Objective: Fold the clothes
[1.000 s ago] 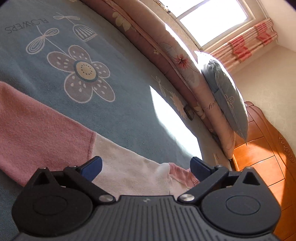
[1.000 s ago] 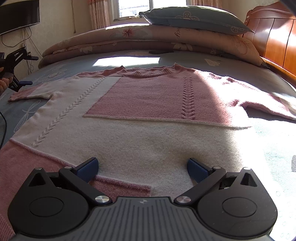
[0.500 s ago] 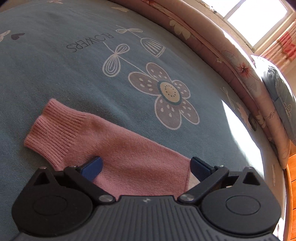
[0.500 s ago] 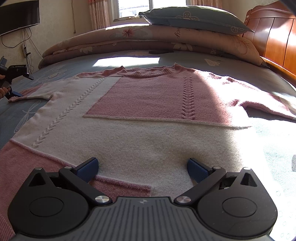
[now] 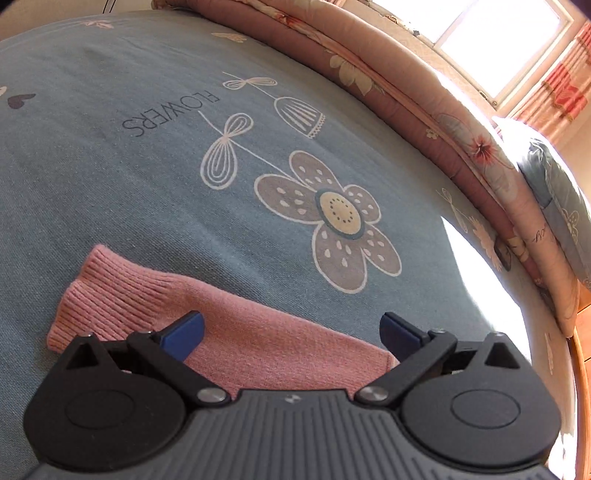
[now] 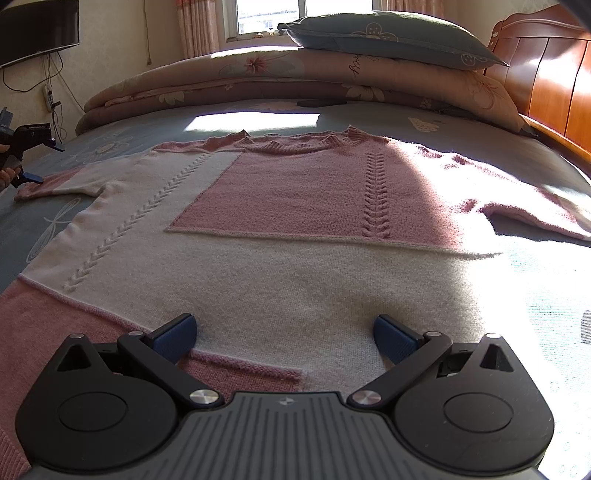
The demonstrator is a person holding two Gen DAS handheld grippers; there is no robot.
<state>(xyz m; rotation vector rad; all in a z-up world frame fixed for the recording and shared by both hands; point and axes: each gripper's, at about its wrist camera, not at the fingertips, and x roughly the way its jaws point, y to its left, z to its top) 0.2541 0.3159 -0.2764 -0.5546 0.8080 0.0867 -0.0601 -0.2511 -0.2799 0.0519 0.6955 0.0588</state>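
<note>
"FLOWERS" printed on blue bedsheet (image 5: 110,192), upside down in left view. Script on quilt unreadable.

The sweater's (image 6: 280,258) hem is hidden behind the right gripper (image 6: 284,334); its right cuff is cut off.

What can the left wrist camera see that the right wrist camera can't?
Only the left wrist view shows the ribbed pink cuff up close, the word FLOWERS and the big printed flower on the bedsheet.

Only the right wrist view shows the sweater's whole body, its neckline, the wooden headboard and a dark screen on the wall.

Both show the pink sweater on the blue bedsheet, the folded quilt, a pillow, the window, and an open gripper: left, right.
</note>
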